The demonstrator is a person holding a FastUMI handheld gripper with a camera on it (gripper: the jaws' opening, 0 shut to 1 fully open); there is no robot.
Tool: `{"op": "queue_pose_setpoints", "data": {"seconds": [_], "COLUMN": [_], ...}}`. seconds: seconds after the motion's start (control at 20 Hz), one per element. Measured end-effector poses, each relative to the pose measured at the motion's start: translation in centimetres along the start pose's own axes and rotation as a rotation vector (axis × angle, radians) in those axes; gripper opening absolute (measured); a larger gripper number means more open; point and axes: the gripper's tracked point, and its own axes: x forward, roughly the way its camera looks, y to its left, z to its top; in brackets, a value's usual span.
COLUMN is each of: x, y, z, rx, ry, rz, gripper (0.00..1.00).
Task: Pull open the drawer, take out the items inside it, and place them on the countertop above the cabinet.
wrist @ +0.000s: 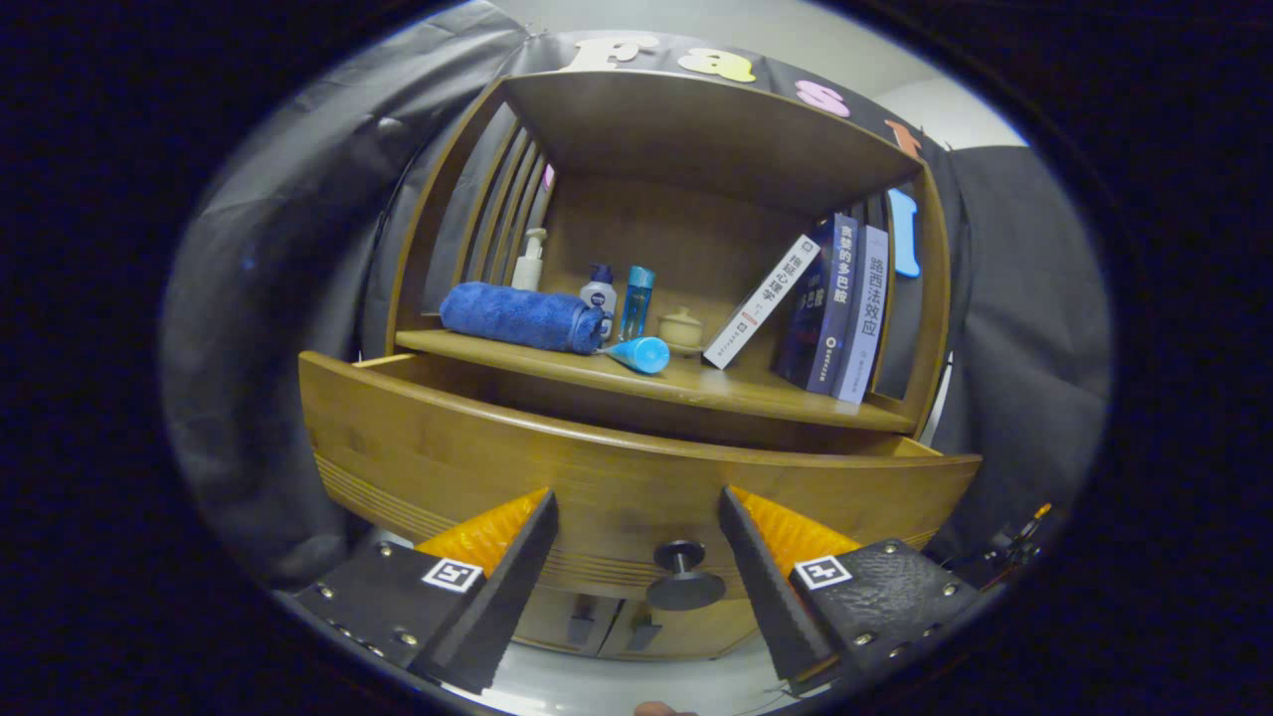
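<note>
A wooden cabinet's drawer point(597, 467) stands pulled out toward me, its curved front filling the space ahead of the fingers. Its dark round knob point(684, 577) sits between my fingers, touched by neither. My gripper point(636, 512) is open, with both fingers point(517, 577) spread wide on either side of the knob. The drawer's inside is hidden behind its front panel. On the countertop point(696, 383) above lie a rolled blue towel point(522, 316) and a light blue tube point(639, 353).
At the back of the countertop stand a white pump bottle point(530, 261), a small blue-capped bottle point(599, 291), a blue bottle point(636, 298) and a small lidded jar point(681, 326). Three books point(830, 303) lean at its right. Two lower cabinet doors point(617, 626) show below the drawer.
</note>
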Motion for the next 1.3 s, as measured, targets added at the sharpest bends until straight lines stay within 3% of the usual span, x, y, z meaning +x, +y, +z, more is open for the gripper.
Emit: {"op": "queue_pose_setpoints", "data": {"seconds": [0.65,1.3], "x": [7.6,8.8], "y": [0.8,1.0], "z": [0.3,1.0], "rx": [-0.008,-0.045], "ry": [0.022,-0.007], "rz": [-0.023,-0.022], "gripper": [0.98,0.98]}}
